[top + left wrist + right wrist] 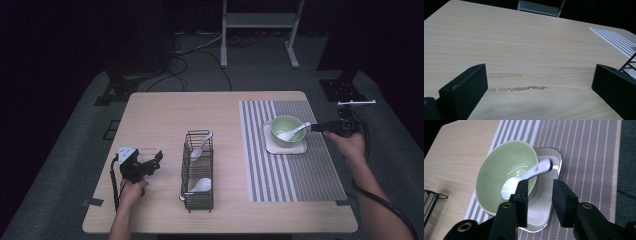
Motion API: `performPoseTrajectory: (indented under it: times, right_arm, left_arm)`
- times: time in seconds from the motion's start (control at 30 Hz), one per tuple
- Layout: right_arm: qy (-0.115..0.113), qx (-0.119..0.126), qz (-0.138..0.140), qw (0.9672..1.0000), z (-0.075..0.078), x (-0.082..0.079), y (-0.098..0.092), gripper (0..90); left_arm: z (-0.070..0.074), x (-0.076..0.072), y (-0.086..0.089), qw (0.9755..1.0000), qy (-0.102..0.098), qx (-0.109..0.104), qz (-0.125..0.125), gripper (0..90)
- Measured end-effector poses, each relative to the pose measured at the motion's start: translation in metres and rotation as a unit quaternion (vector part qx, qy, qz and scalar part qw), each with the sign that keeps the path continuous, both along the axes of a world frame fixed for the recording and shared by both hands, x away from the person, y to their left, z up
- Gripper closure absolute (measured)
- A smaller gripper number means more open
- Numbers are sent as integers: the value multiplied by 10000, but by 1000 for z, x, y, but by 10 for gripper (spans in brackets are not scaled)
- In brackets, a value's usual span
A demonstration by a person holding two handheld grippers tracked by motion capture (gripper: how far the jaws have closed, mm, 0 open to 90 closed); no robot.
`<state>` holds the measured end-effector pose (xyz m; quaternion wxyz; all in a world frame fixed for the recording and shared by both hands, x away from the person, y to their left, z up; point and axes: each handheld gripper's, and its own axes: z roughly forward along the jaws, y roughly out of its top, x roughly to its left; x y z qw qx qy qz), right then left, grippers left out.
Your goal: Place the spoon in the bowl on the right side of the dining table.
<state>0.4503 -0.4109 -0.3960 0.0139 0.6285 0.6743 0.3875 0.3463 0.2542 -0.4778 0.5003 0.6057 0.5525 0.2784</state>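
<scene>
Looks like a lab/studio from my end: dark curtains, carpet floor (60, 175), cables (200, 47), metal stand (260, 22) behind table (165, 115).

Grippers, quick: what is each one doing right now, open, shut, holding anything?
Left gripper: open, jaws wide over bare table, holding nothing.
Right gripper: open, jaws apart by the green bowl; the white spoon lies in the bowl, not gripped.

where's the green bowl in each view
high view: green bowl right of centre, on a white tray on the striped mat.
left gripper view: not in it.
right gripper view: bowl centre-left, just beyond the right tool.
shared landmark: the white spoon resting in it.
</scene>
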Motion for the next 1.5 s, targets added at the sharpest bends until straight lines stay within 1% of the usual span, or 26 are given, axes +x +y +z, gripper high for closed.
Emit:
performPoseTrajectory:
  times: [0.17, 0.23, 0.33, 0.37, 0.47, 0.57, 0.77, 0.93, 1.13, 1.23, 1.27, 1.33, 1.5]
  right_arm:
    - [-35, -8, 102, 9999, 2, -4, 3, 631]
    - [-51, -14, 146, 9999, 3, -5, 4, 598]
    - [-68, -155, 217, 9996, 5, -7, 7, 551]
    - [-81, -164, 239, 9995, 5, -8, 7, 536]
    - [-98, -82, 221, 9997, 5, -10, 6, 496]
    - [-109, -102, 217, 9997, 4, -13, 6, 472]
    - [-175, -182, 331, 9991, 2, -21, 7, 439]
    - [-193, -200, 411, 9988, 0, -27, 6, 417]
    - [-218, -156, 504, 9984, -4, -37, 7, 381]
    - [-231, -248, 590, 9977, -6, -42, 10, 361]
    - [-236, -246, 610, 9976, -6, -43, 11, 356]
    - [-228, -277, 651, 9972, -6, -45, 13, 310]
    - [-249, -334, 788, 9960, -6, -51, 21, 282]
  left_arm:
    - [0, 0, 0, 10000, -15, -2, 2, 0]
    - [0, 0, 0, 10000, -3, 22, -8, 0]
    - [0, 0, 0, 10000, 3, -1, 5, 0]
    - [0, 0, 1, 10000, 10, -1, 6, 0]
    - [0, 0, 0, 10000, -2, 5, 11, 0]
    - [0, 0, 0, 10000, -2, 37, -6, 0]
    - [0, 0, 0, 10000, -4, 50, -11, 0]
    - [0, 0, 0, 10000, -5, 16, 5, 0]
    - [0, 0, 0, 10000, -19, 66, -10, 0]
    - [0, 0, -1, 10000, -18, 62, -5, 0]
    - [0, 0, 0, 10000, -15, 60, -4, 0]
    - [0, 0, 0, 10000, -12, 56, -2, 0]
    - [0, 0, 0, 10000, -12, 56, -4, 0]
